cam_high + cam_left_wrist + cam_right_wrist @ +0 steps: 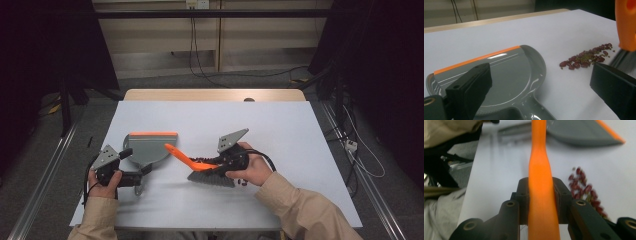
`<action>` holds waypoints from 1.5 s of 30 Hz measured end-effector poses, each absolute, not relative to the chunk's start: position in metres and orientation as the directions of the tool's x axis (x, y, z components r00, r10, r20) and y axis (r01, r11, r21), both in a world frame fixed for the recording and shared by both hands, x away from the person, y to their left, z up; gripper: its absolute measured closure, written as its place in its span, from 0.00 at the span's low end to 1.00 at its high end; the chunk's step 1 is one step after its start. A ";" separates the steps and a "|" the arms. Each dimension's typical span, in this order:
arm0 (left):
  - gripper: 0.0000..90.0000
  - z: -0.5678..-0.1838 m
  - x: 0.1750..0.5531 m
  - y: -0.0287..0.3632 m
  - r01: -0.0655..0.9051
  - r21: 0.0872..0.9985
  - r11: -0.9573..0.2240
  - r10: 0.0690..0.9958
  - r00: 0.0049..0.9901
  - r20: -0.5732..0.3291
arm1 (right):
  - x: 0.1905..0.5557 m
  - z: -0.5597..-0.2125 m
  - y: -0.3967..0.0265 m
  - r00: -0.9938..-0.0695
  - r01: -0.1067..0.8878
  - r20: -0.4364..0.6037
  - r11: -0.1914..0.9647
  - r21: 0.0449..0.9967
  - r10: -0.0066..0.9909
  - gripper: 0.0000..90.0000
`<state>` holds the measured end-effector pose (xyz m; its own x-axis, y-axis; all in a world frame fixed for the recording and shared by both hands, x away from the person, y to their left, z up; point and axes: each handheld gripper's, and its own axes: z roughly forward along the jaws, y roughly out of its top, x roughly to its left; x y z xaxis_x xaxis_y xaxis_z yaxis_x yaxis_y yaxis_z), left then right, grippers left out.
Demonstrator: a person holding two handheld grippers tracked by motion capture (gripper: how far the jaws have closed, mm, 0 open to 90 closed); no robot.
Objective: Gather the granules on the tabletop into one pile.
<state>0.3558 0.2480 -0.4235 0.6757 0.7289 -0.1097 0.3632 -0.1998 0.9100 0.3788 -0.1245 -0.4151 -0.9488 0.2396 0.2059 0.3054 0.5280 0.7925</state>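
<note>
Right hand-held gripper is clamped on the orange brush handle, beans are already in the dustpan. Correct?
Not quite. The beans lie on the table beside the dustpan, not in it; the left gripper view shows this. The right hand-held gripper is clamped on the orange brush handle.

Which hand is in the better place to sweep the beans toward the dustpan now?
The right. The right gripper is shut on the brush, right beside the beans. The left gripper is at the dustpan handle.

Overhead looks down; tongs cameras close — share beans (586, 57).
</note>
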 end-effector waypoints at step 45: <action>0.04 -0.424 0.355 0.245 0.364 0.906 -0.214 0.725 0.681 -0.102 | 0.408 -0.419 -0.177 -0.936 0.319 0.193 0.480 0.817 0.294 0.79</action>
